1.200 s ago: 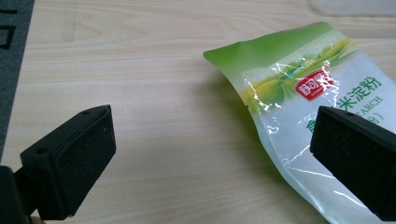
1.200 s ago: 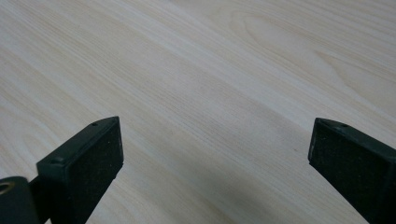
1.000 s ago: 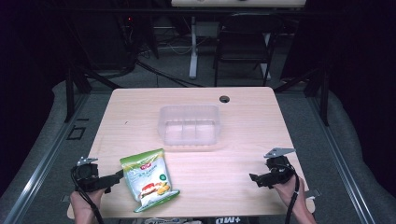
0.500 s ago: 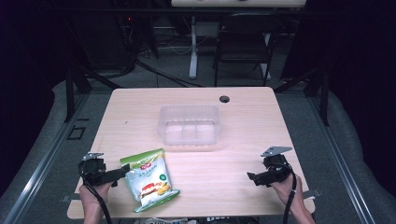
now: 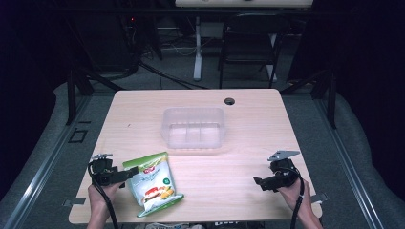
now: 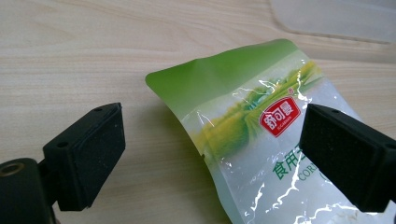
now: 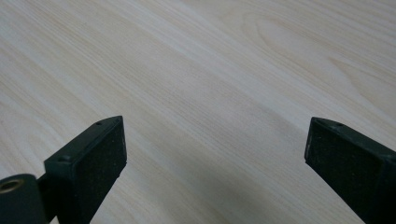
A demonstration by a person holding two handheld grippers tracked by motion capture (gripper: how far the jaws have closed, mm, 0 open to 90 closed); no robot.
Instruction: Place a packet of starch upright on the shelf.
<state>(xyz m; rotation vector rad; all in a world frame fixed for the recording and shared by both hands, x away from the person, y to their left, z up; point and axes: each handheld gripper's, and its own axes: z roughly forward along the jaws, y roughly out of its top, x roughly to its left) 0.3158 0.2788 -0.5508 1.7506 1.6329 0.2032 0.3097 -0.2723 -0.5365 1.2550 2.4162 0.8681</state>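
Snack bag [image 5: 153, 183] flat on the table [image 5: 248, 129], long axis running from the near edge up toward the far side, tilted slightly leftward.

It was a glossy green-and-white pouch with a red logo, green characters and a food picture lower down; its green sealed top edge pointed toward the clear plastic container [image 5: 193, 128], which sat near it at mid-table. The left gripper [image 6: 210, 154] stood spread wide, jaws flanking the bag's top corner without touching. The right gripper [image 7: 215, 163] was likewise wide apart over bare wood, well away at the near right.
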